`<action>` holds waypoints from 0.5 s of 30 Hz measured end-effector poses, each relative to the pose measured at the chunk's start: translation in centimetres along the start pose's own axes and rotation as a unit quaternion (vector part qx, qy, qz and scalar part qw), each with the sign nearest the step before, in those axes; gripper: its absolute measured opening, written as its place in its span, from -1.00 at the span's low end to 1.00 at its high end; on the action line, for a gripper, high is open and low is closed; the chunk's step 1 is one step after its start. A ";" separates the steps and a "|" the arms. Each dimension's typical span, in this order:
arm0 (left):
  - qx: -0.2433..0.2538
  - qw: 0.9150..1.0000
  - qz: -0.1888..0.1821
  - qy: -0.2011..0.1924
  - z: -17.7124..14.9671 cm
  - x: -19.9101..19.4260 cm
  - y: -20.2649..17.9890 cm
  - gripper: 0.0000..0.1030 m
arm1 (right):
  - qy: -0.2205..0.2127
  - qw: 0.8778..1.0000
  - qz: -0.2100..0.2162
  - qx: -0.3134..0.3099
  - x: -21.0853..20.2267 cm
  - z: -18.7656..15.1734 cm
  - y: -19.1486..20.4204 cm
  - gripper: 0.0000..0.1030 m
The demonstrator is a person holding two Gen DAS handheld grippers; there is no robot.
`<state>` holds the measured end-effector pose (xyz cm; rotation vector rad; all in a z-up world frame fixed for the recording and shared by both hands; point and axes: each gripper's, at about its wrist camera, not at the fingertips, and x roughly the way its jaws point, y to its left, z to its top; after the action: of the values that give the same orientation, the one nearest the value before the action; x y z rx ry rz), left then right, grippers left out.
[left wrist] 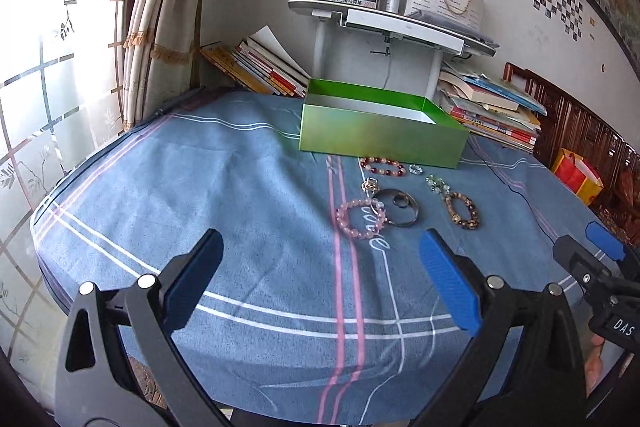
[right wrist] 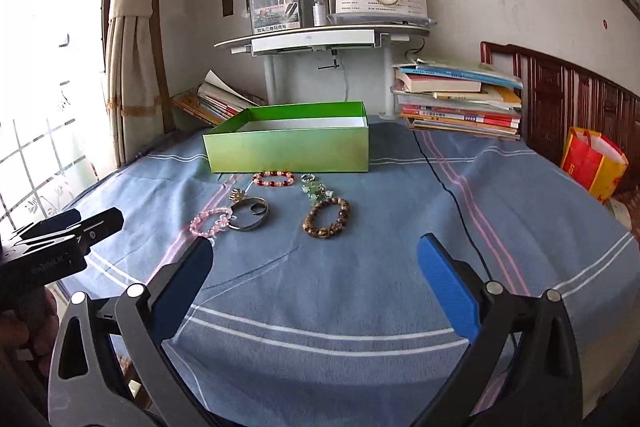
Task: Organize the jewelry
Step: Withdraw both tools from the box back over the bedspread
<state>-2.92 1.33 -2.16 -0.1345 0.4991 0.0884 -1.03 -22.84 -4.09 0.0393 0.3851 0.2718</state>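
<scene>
An open green box point(left wrist: 380, 139) point(right wrist: 288, 149) stands on the blue cloth. In front of it lie a red bead bracelet point(left wrist: 382, 167) point(right wrist: 273, 179), a pink bead bracelet point(left wrist: 360, 219) point(right wrist: 210, 221), a silver bangle point(left wrist: 398, 213) point(right wrist: 250, 214), a brown bead bracelet point(left wrist: 462, 211) point(right wrist: 326, 218), a green crystal piece point(left wrist: 436, 184) point(right wrist: 316, 189) and a small gold ring point(left wrist: 370, 183) point(right wrist: 237, 195). My left gripper point(left wrist: 322, 243) is open and empty, short of the pink bracelet. My right gripper point(right wrist: 316, 247) is open and empty, short of the brown bracelet.
Stacks of books point(right wrist: 460, 99) point(left wrist: 260, 67) flank a small white shelf point(right wrist: 320, 37) behind the box. A black cable point(right wrist: 452, 195) crosses the cloth at the right. A red and yellow bag point(right wrist: 592, 163) stands beyond the right edge. A curtained window point(left wrist: 60, 67) is at the left.
</scene>
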 end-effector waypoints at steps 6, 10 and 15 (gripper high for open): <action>0.009 1.000 0.001 0.000 0.2 -0.4 0.0 0.89 | -0.014 1.000 0.000 0.001 -0.6 0.2 0.1 0.94; 0.014 1.000 -0.002 0.002 0.3 -0.3 -0.1 0.89 | -0.012 1.000 0.001 0.004 -0.5 0.2 0.0 0.94; 0.020 1.000 -0.004 0.005 0.4 0.0 -0.4 0.89 | -0.010 1.000 0.001 0.003 -0.3 0.2 0.0 0.94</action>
<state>-2.70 0.99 -1.78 -0.0988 0.5095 0.0700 -1.18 -22.94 -3.78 0.0489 0.3669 0.2714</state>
